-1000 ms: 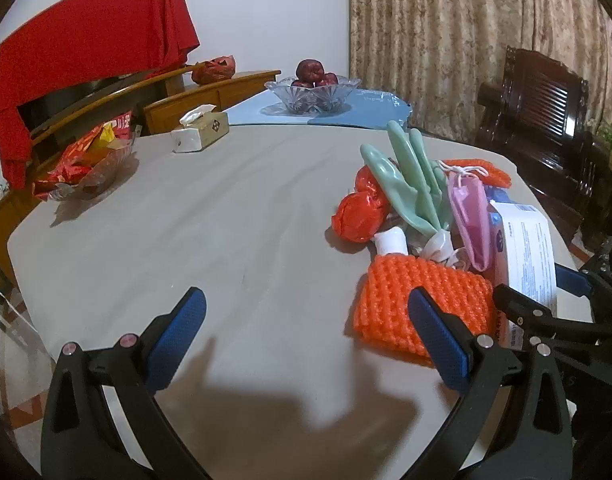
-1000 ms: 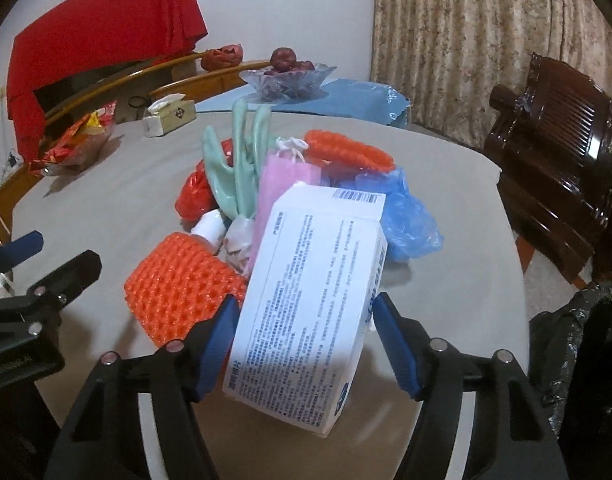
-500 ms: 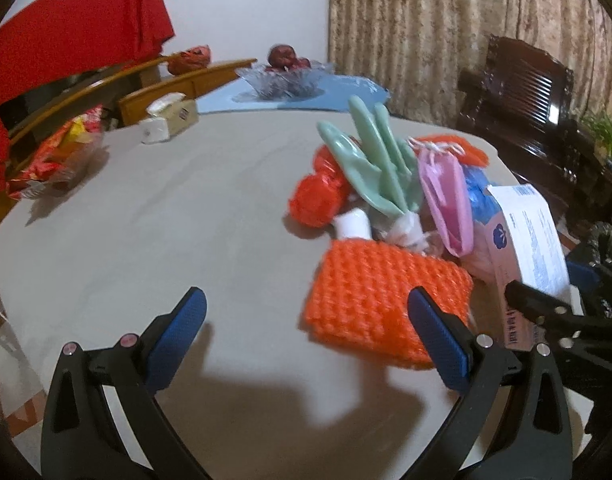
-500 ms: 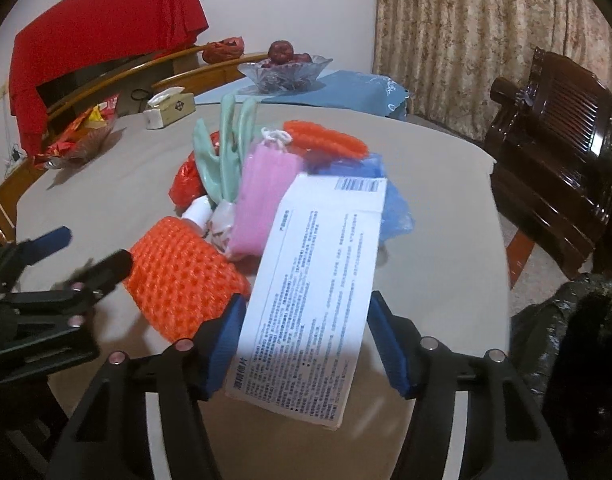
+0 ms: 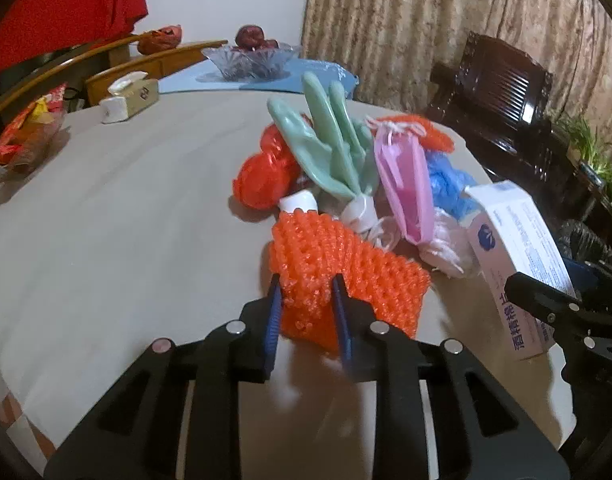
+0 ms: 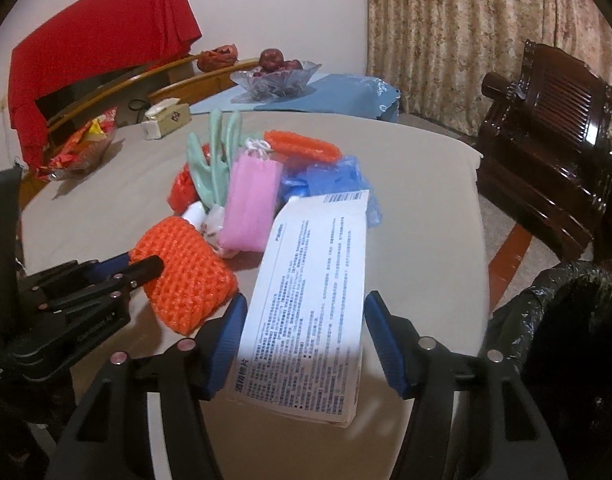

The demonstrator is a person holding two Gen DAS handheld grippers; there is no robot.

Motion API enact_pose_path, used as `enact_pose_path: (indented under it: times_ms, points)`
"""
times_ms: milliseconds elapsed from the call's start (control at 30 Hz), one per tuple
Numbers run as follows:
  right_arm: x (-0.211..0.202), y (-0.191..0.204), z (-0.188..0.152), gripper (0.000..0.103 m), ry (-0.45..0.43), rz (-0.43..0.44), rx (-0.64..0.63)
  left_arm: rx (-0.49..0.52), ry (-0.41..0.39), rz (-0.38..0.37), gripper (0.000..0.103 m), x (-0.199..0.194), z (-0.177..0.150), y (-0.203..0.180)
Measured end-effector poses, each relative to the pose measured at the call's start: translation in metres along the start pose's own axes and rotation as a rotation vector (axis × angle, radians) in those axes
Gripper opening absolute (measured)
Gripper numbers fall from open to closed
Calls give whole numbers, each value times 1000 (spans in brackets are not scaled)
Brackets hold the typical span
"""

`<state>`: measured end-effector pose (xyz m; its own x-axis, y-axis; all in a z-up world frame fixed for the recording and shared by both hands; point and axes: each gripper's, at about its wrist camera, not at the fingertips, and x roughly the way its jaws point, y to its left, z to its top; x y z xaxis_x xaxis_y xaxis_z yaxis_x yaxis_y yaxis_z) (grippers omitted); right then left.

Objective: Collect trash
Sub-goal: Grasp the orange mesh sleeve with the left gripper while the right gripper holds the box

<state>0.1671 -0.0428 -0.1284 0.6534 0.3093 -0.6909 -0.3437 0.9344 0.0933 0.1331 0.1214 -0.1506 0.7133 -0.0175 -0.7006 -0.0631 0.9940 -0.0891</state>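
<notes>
A trash pile lies on the grey table (image 5: 105,220): an orange foam net (image 5: 338,264), a green rubber glove (image 5: 326,144), a pink mask (image 5: 402,184), a red wrapper (image 5: 261,180) and a blue plastic bag (image 5: 446,184). My left gripper (image 5: 308,312) is shut on the near edge of the orange foam net (image 6: 181,276). My right gripper (image 6: 306,344) is shut on a white printed box (image 6: 310,300) and holds it tilted above the table; the box also shows in the left wrist view (image 5: 514,256).
A black trash bag (image 6: 566,320) hangs open at the right, off the table edge. At the back stand a tissue box (image 5: 129,96), a glass fruit bowl (image 5: 251,58) and a snack tray (image 5: 25,140). A dark wooden chair (image 6: 546,160) stands at the right.
My left gripper moved right onto the orange foam net and shut on its edge. My right gripper lifted the white box and drew it slightly back.
</notes>
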Motion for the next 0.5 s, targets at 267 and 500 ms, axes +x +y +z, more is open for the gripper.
enact_pose_path:
  times_ms: [267,500]
  points:
    - [-21,-6,4,59,-39,0,17,17,-102,-18,22,-44,9,-16]
    - [-51,-29,1,58,-67,-29,58,77,-110,-84,22,-66,3,-57]
